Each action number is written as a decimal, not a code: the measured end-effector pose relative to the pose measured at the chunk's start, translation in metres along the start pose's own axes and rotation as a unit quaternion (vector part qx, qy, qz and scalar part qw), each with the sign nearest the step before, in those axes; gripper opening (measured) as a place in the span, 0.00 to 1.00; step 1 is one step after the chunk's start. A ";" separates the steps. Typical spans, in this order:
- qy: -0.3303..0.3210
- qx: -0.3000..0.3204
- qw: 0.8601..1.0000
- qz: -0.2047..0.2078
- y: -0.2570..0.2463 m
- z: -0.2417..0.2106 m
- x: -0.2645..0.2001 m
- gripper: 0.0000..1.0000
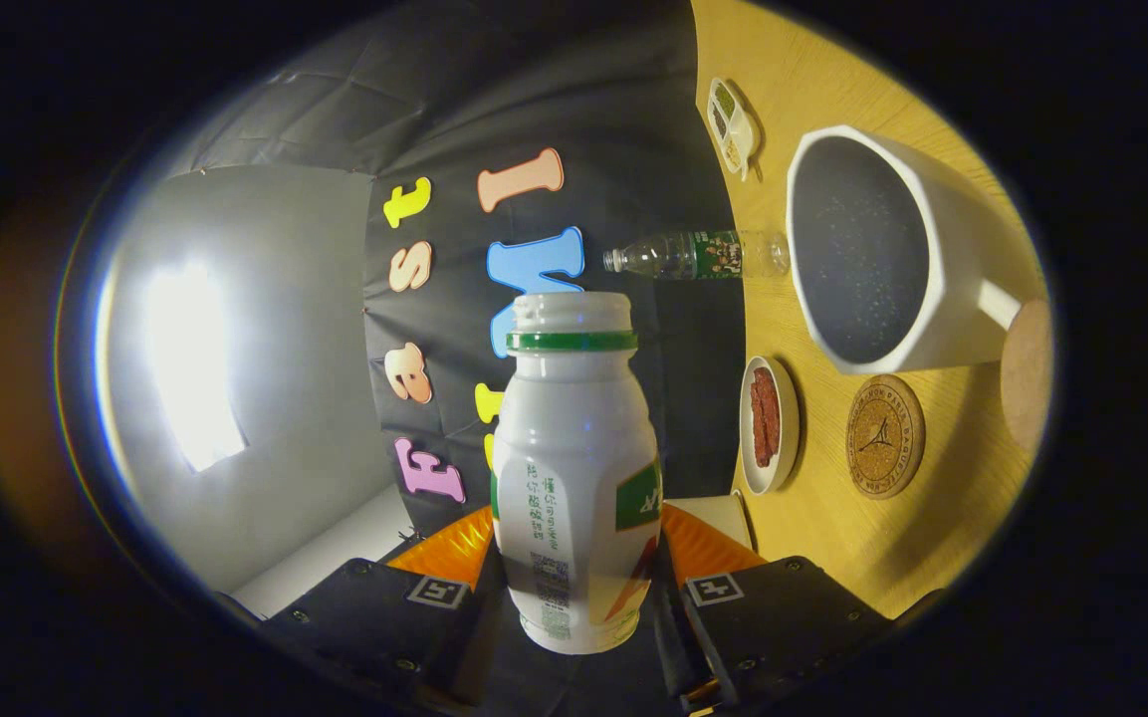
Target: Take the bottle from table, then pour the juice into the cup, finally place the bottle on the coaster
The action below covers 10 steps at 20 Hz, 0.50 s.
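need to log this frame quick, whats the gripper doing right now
Gripper: shut on the white bottle, one finger pressed on each side, bottle uncapped.

No legible txt: bottle [574, 468] label, coaster [884, 436] print too small.

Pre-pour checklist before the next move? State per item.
1. Grip: gripper shut on the white juice bottle, a finger against each side. Ok.
2. Cap: bottle mouth open, no cap on it. Ok.
3. Roll: the view is rolled sideways, so the bottle is already tipped relative to the table. Ok.
4. Aim: bottle mouth sits short of the white cup, not over its opening. Not ok.
5. Cup contents: inside looks dark; fill level cannot tell.
6. Printed cork coaster beside the cup is bare. Ok.
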<state>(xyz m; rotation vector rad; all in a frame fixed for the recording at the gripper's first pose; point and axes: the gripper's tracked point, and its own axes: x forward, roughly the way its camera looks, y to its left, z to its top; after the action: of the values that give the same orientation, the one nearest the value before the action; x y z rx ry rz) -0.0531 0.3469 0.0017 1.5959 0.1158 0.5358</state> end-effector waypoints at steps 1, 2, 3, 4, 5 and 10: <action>0.000 0.003 1.000 0.002 0.001 0.000 0.001 0.65; 0.000 0.006 1.000 0.004 0.001 0.000 0.001 0.65; -0.001 0.009 1.000 0.006 0.002 0.000 0.001 0.65; -0.001 0.011 1.000 0.007 0.002 0.000 0.002 0.65; -0.001 0.011 1.000 0.007 0.002 0.000 0.003 0.65; 0.001 0.011 1.000 0.010 0.003 0.000 0.004 0.65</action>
<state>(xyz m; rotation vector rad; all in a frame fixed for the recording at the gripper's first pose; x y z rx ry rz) -0.0508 0.3483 0.0055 1.6199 0.1068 0.5529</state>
